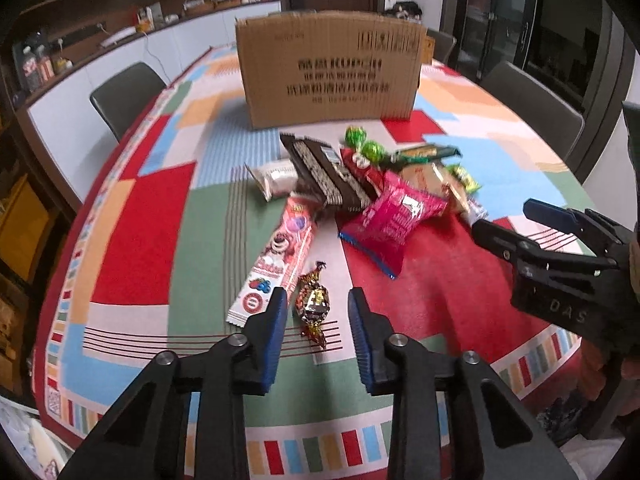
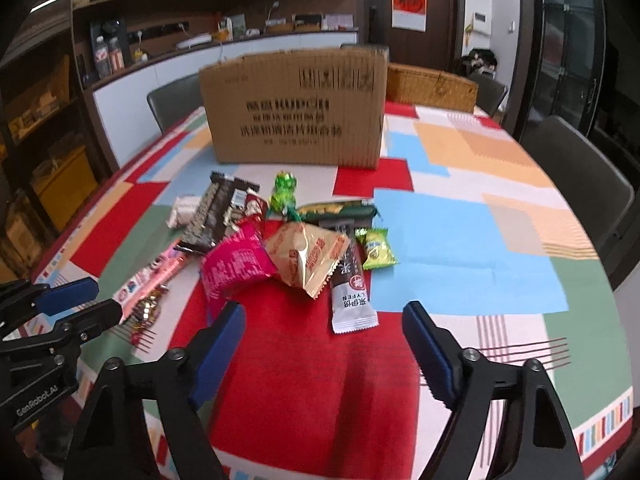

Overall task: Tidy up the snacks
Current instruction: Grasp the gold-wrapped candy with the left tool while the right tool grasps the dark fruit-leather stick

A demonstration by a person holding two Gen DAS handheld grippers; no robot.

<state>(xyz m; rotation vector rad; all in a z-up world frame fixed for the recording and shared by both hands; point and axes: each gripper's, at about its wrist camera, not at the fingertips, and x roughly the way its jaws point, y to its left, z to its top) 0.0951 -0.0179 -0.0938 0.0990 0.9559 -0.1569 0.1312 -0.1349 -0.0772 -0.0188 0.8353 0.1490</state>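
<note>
In the left wrist view, your left gripper [image 1: 318, 312] points down at a table covered by a patchwork cloth [image 1: 132, 232] of red, green, blue and cream blocks. Its blue-padded jaws stand narrow, one on each side of a twist-wrapped candy [image 1: 314, 304] in gold and brown foil, with a gap on both sides, so the pads are not pressing it. Just left of the candy lies a long pink lollipop packet [image 1: 276, 260]. Beyond them the snack pile holds a magenta snack bag [image 1: 390, 216], a dark chocolate bar [image 1: 328, 176], a small white packet [image 1: 276, 178] and green foil sweets [image 1: 364, 144]. A cardboard box [image 1: 330, 68] stands upright behind the pile, probably where the snacks go. Your right gripper [image 1: 508, 220] enters from the right edge, near the pile. In the right wrist view, that right gripper [image 2: 324, 332] hovers with its jaws wide and nothing between them, aimed at a white-ended snack bar [image 2: 352, 300] lying just beyond, beside a tan crinkled packet [image 2: 308, 256] and a small green sachet [image 2: 376, 252]. The step in hand looks like the first pickup, with both grippers lining up on separate items. Next, your left jaws need to close the last gap squarely onto the candy's middle, then lift it toward the box; the loose foil ends could slip.
</note>
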